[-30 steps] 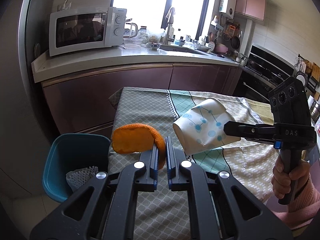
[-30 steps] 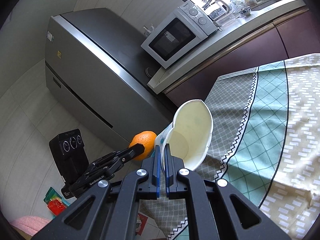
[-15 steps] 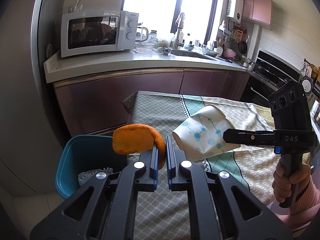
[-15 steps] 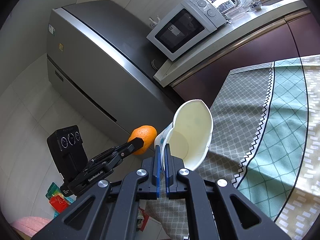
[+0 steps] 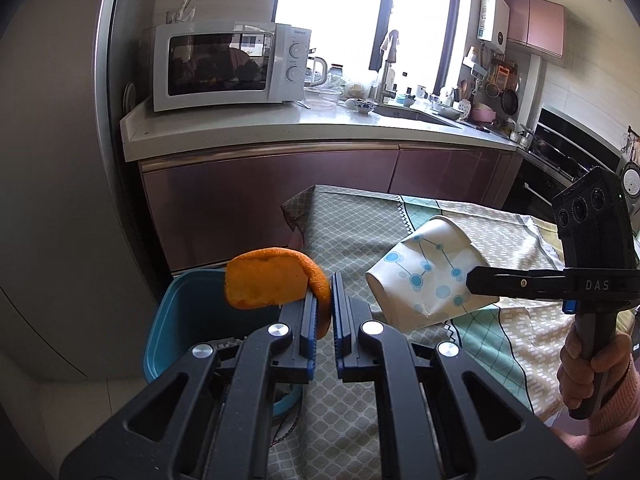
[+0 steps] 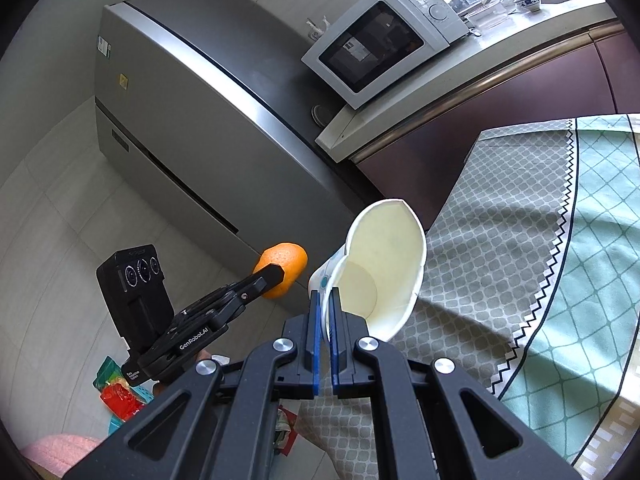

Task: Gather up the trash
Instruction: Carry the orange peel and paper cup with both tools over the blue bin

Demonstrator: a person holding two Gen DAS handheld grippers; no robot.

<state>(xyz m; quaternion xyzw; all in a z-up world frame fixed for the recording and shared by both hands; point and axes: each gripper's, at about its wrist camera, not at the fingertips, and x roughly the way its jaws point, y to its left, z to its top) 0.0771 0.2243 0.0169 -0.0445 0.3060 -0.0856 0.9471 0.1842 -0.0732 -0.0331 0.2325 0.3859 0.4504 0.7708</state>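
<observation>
My left gripper (image 5: 325, 294) is shut on a curved piece of orange peel (image 5: 266, 282), held in the air over the near rim of a blue bin (image 5: 176, 320) beside the table. In the right wrist view the same peel (image 6: 286, 268) shows at the left gripper's (image 6: 276, 272) tip. My right gripper (image 6: 325, 302) is shut on the rim of a squashed paper cup (image 6: 384, 272), white with blue dots, tilted with its mouth toward the camera. From the left wrist view the cup (image 5: 424, 276) hangs above the tablecloth (image 5: 360, 240), pinched by the right gripper (image 5: 474, 280).
A counter with a white microwave (image 5: 228, 66) and a sink runs behind the table. A steel fridge (image 6: 192, 120) stands left of the counter. Colourful wrappers (image 6: 120, 392) lie low at the left in the right wrist view. A hand (image 5: 588, 364) in a pink sleeve holds the right gripper's handle.
Both grippers have travelled left toward the bin with their loads. The bin now sits closer under the peel, and the table edge has slid right in both views.
</observation>
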